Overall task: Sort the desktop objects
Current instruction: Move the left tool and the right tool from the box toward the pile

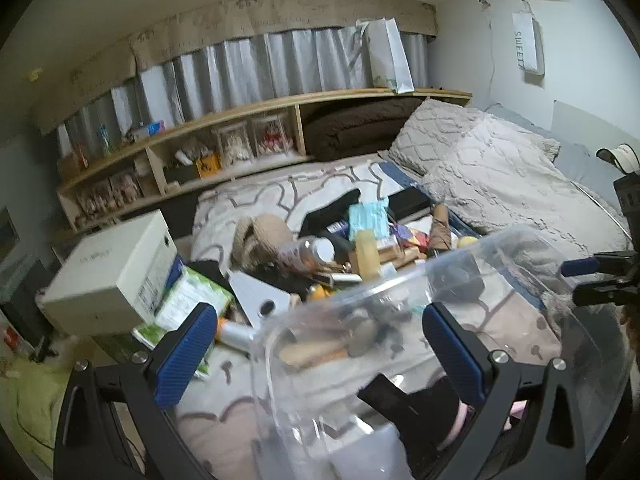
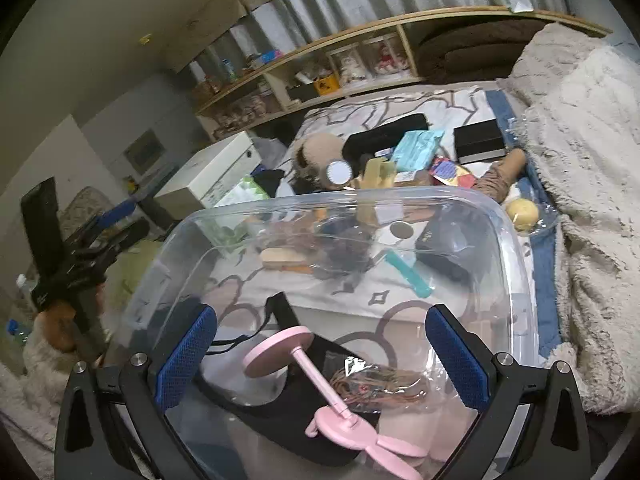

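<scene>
Left gripper (image 1: 316,344): yours, spread wide above the clear bin (image 1: 520,248).
Right gripper (image 2: 320,356): spread, over the pink stand (image 2: 316,384).

A pink stand (image 2: 320,392) lies in the clear bin (image 2: 516,264) on grey-and-white patterned bedding (image 2: 400,104); blue-padded fingers (image 2: 188,360).

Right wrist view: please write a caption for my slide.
Open hand-held gripper above a clear plastic bin holding a pink stand, on a cluttered bed.
</scene>
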Motion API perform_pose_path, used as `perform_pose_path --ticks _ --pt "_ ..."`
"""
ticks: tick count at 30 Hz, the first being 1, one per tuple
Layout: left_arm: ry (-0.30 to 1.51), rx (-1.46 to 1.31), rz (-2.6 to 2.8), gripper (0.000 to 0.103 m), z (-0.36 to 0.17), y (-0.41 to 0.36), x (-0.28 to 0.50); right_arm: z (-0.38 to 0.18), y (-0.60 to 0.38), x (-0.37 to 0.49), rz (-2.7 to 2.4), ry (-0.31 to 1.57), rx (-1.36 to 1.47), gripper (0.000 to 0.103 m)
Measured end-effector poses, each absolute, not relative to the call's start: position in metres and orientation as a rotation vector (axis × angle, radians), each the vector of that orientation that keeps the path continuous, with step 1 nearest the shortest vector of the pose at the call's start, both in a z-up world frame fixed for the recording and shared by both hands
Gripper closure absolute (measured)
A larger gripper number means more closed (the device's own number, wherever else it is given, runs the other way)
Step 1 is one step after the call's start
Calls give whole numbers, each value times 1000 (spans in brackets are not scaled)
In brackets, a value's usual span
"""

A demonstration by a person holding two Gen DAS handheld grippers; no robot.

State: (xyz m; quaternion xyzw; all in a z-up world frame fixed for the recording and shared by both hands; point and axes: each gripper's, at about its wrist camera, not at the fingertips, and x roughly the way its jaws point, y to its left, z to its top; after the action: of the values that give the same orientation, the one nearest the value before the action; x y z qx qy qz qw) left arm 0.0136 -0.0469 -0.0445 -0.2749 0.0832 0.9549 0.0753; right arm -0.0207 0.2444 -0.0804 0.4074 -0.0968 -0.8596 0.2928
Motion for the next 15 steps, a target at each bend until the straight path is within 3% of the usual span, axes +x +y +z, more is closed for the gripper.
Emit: perform_pose_path --ticks 15 --pt "390 -765 2901 0 -28 -51 -31 -29 270 -57 -2347 53 1001 0"
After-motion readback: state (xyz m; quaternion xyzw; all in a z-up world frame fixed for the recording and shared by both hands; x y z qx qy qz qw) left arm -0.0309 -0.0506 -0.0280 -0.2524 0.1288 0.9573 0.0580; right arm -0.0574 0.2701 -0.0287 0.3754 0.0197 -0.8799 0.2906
